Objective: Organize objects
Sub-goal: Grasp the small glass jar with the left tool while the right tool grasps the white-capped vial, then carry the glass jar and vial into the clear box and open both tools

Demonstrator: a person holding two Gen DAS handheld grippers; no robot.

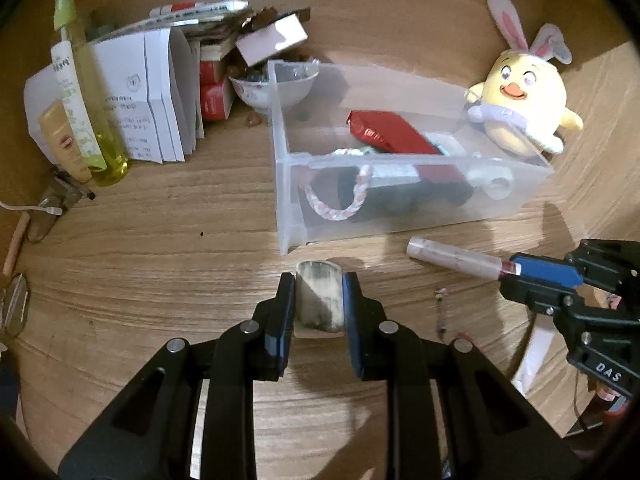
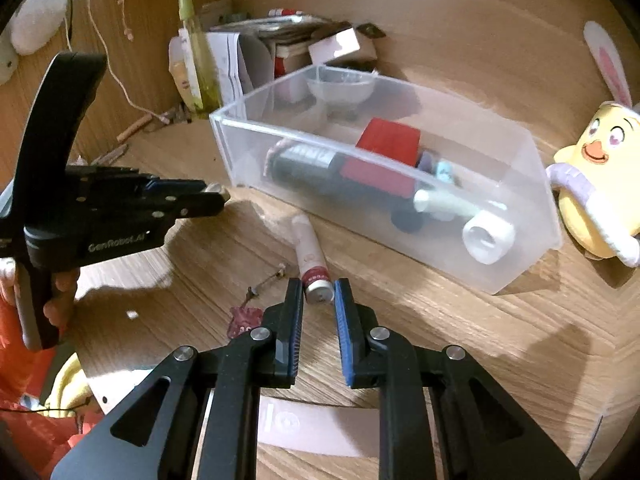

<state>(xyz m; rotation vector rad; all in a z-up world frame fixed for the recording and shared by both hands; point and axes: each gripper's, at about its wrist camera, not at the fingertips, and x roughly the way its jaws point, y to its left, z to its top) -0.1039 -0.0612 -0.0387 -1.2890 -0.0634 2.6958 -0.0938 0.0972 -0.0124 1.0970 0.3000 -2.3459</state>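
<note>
— Wooden table [image 1: 160,248], cluttered. Where's the tube [image 2: 310,254]?
— Beside the bin [image 2: 516,276]. My right tongs [image 2: 318,294] straddle its cap, open; light, slick, grip mid-body. Left tongs [image 1: 319,300] clamp a small roll [image 1: 320,300].

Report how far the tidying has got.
Done: the clear bin already holds a red packet, a white roll and a braided cord. In hand: the left gripper is shut on a small worn block; the right gripper, open, straddles the end of a tube lying on the desk. Left: both go in, and a small charm remains.
</note>
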